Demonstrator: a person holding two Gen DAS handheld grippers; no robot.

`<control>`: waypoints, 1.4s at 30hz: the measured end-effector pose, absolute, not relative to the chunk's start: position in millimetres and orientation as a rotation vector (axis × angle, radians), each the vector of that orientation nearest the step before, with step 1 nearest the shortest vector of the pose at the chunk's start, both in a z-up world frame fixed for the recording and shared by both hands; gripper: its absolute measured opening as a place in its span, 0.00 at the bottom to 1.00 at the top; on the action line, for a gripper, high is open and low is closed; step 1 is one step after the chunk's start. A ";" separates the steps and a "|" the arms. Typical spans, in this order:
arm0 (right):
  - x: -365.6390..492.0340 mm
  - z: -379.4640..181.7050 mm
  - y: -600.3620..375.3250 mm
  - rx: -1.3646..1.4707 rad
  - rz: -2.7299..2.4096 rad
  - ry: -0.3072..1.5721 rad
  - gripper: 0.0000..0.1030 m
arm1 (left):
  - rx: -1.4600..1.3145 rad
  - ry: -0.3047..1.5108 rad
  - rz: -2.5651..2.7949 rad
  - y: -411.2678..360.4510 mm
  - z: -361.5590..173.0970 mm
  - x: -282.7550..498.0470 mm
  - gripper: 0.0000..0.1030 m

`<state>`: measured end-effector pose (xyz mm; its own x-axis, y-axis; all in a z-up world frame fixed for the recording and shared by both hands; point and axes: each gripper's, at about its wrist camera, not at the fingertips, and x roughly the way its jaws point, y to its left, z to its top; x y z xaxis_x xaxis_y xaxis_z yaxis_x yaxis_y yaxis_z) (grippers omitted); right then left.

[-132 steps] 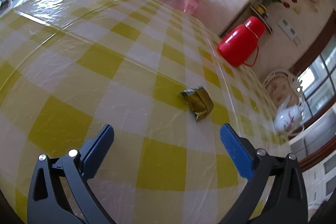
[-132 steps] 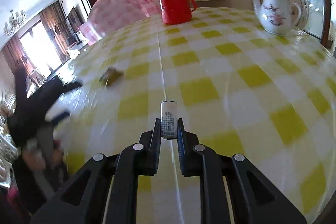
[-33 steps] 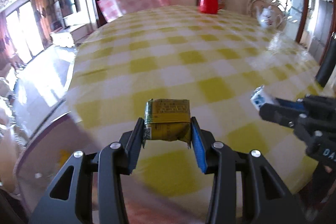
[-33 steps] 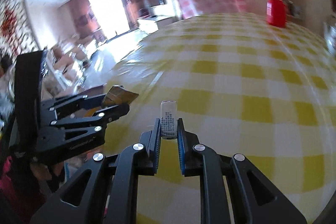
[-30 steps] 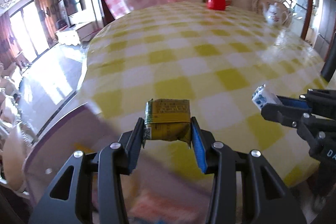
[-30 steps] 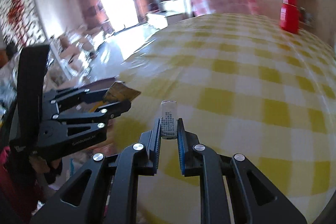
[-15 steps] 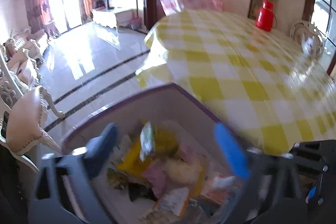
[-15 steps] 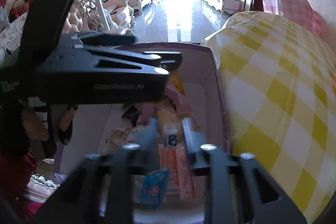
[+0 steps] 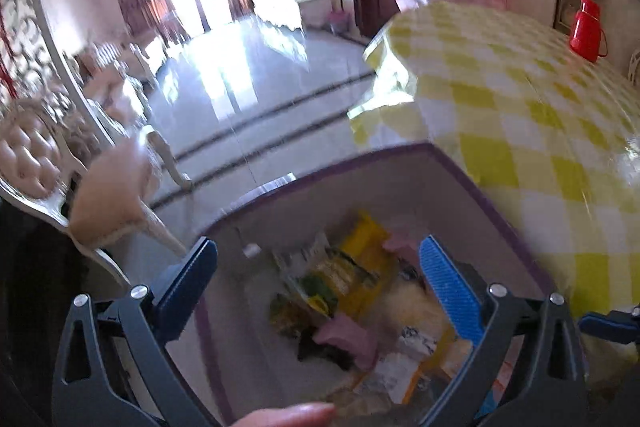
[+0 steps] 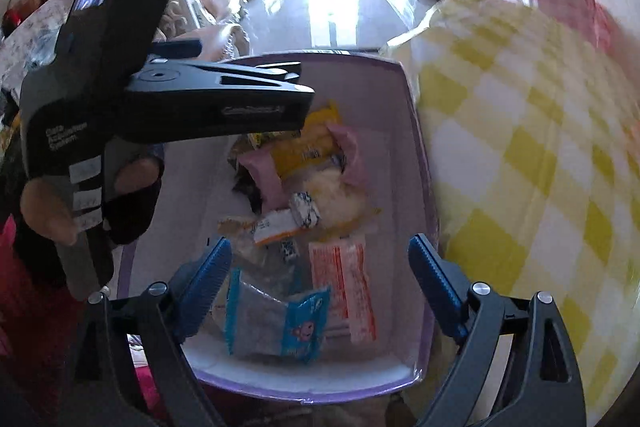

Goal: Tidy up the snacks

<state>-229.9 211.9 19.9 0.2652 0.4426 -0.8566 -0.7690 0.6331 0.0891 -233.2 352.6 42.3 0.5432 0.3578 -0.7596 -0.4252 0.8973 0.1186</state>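
A white box with a purple rim [image 9: 404,147] [image 10: 416,155] stands beside the table, holding several snack packets. My left gripper [image 9: 320,283] [image 10: 256,79] hangs open over it with nothing between its fingers. An olive-gold packet [image 9: 332,277] lies among the snacks below. My right gripper [image 10: 322,279] hovers over the box's near end, jaws opening, nothing between them. A small white-and-blue packet [image 10: 306,209] rests loose on the pile. One blue fingertip [image 9: 604,327] of the right gripper shows at the right edge of the left wrist view.
The table with its yellow-checked cloth [image 9: 520,99] [image 10: 520,131] borders the box on the right; a red flask [image 9: 586,29] stands far back on it. A cream chair [image 9: 108,195] and shiny floor lie left. A person's hand [image 10: 52,211] holds the left gripper.
Both grippers swung from over the table to above the box and opened. The olive-gold packet and the white-and-blue packet left the jaws and now lie in the box.
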 end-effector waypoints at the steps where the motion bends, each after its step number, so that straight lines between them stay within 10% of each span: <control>1: -228.8 18.2 211.2 -0.376 0.838 1.017 0.84 | -0.109 0.902 0.448 354.1 38.7 -231.7 0.99; 42: -222.2 -8.0 216.5 -0.396 0.773 1.064 0.84 | -0.183 0.987 0.413 358.9 14.6 -220.0 0.99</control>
<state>-222.2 216.5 -8.0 0.2624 0.3723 -0.8903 -0.7317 0.6782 0.0679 -220.0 358.9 14.6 0.4821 0.2545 -0.8384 -0.4182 0.9077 0.0350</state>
